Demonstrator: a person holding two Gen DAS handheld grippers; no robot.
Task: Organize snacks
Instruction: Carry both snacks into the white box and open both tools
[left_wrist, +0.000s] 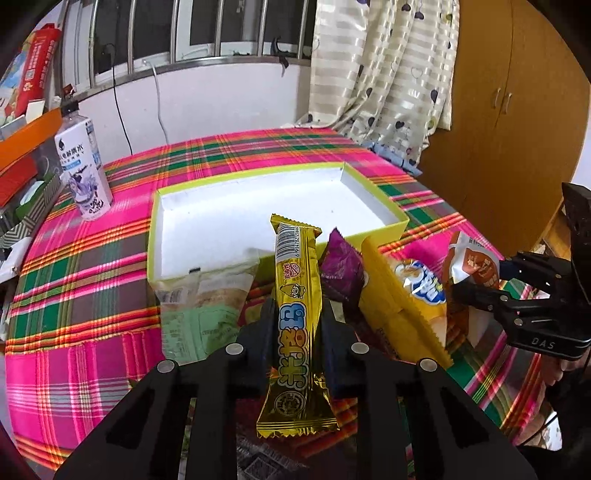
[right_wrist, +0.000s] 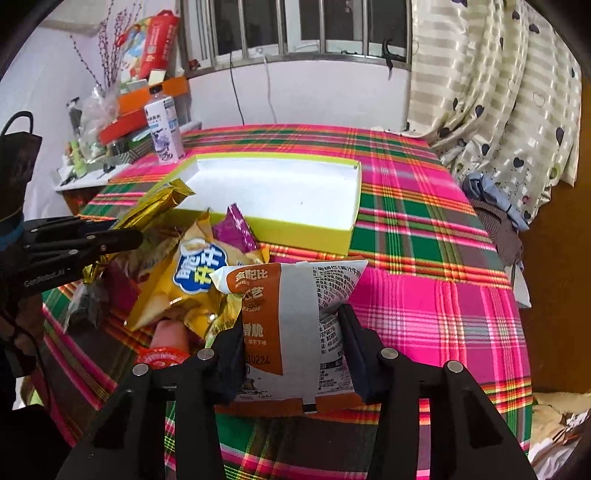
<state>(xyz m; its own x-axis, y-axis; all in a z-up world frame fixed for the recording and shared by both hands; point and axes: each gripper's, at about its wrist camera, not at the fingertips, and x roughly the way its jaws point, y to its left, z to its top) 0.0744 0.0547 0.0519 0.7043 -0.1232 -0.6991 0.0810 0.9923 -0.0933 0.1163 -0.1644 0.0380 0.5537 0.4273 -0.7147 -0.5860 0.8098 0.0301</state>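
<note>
My left gripper (left_wrist: 295, 317) is shut on a long gold snack bar (left_wrist: 295, 295), which stands up between the fingers, lifted off the pile. My right gripper (right_wrist: 291, 328) is shut on a brown-and-white snack packet (right_wrist: 291, 314); that packet (left_wrist: 469, 262) also shows at the right of the left wrist view. An open yellow-green box (left_wrist: 399, 218) with a white inside lies empty behind the pile. Left on the cloth are a purple packet (left_wrist: 341, 269), a yellow chip bag (left_wrist: 417, 291) and a pale green packet (left_wrist: 199, 310). The left gripper (right_wrist: 122, 236) holds the gold bar (right_wrist: 155, 210) at the left.
A white drink bottle (left_wrist: 83, 170) stands left of the box on the pink plaid tablecloth (left_wrist: 74, 295). Stacked orange and red boxes (left_wrist: 26, 147) crowd the far left. A curtain (left_wrist: 388, 74) and a wooden cupboard (left_wrist: 509, 92) stand behind the table.
</note>
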